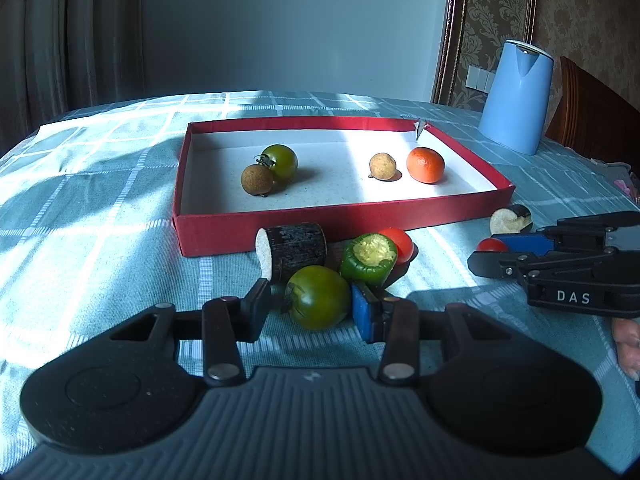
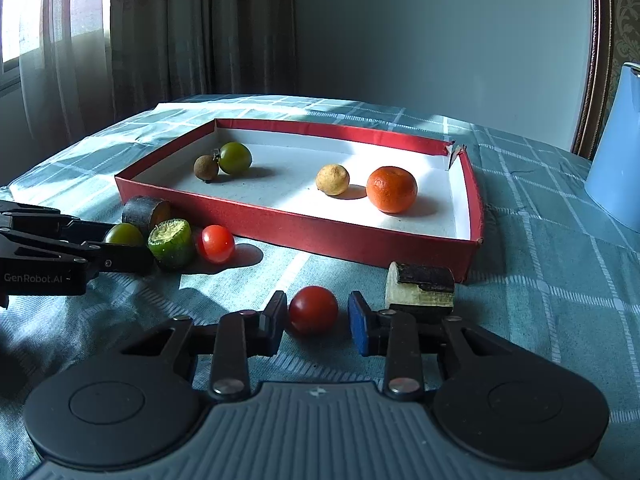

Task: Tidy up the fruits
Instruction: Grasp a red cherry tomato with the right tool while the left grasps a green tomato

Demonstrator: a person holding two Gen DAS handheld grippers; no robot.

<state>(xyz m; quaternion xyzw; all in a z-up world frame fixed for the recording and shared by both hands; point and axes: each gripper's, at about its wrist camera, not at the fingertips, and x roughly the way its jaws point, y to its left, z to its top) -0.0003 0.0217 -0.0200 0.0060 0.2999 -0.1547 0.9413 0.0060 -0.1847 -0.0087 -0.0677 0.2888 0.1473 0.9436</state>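
Observation:
A red tray [image 1: 280, 228] [image 2: 320, 240] holds a green tomato [image 1: 282, 162], a brown longan [image 1: 257, 180], a pale longan [image 1: 383, 166] and an orange [image 1: 425, 165]. My left gripper [image 1: 312, 306] is open around a green tomato [image 1: 319, 297] on the cloth in front of the tray; its right pad looks to touch it. My right gripper [image 2: 316, 316] is open around a red tomato [image 2: 313, 309], not touching. It also shows in the left wrist view [image 1: 490, 254].
A dark cane piece [image 1: 294, 250], a cut green pepper [image 1: 368, 258] and a second red tomato [image 1: 400, 242] lie just beyond the left gripper. Another cane piece [image 2: 420, 286] lies by the right gripper. A blue jug [image 1: 516, 98] stands at the back right.

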